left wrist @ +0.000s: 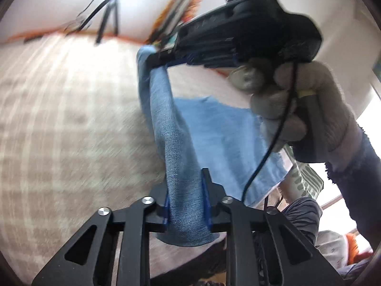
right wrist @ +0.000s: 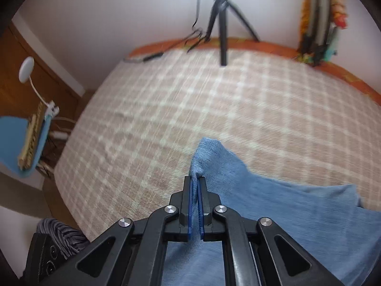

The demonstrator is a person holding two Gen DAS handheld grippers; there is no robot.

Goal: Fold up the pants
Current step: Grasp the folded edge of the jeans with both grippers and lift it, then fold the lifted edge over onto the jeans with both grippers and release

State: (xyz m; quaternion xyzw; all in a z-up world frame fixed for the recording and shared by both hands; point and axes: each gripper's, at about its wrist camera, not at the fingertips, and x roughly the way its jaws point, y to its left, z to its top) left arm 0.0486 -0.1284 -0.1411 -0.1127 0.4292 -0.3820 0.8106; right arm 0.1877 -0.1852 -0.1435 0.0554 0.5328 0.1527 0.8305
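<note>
The light blue denim pants (left wrist: 214,128) hang above a bed with a beige checked cover (left wrist: 59,119). My left gripper (left wrist: 187,188) is shut on a bunched strip of the pants. That strip runs up to my right gripper (left wrist: 162,58), held by a gloved hand (left wrist: 297,109) and shut on the other end. In the right wrist view my right gripper (right wrist: 195,181) is shut on a corner of the pants (right wrist: 273,209), which drape down to the right over the bed cover (right wrist: 190,109).
A black tripod (right wrist: 222,23) stands at the bed's far edge by the white wall. A colourful stack (right wrist: 321,19) leans at the far right. A blue chair (right wrist: 23,143) and wooden cabinet stand left of the bed. Striped dark cloth (right wrist: 64,236) lies near.
</note>
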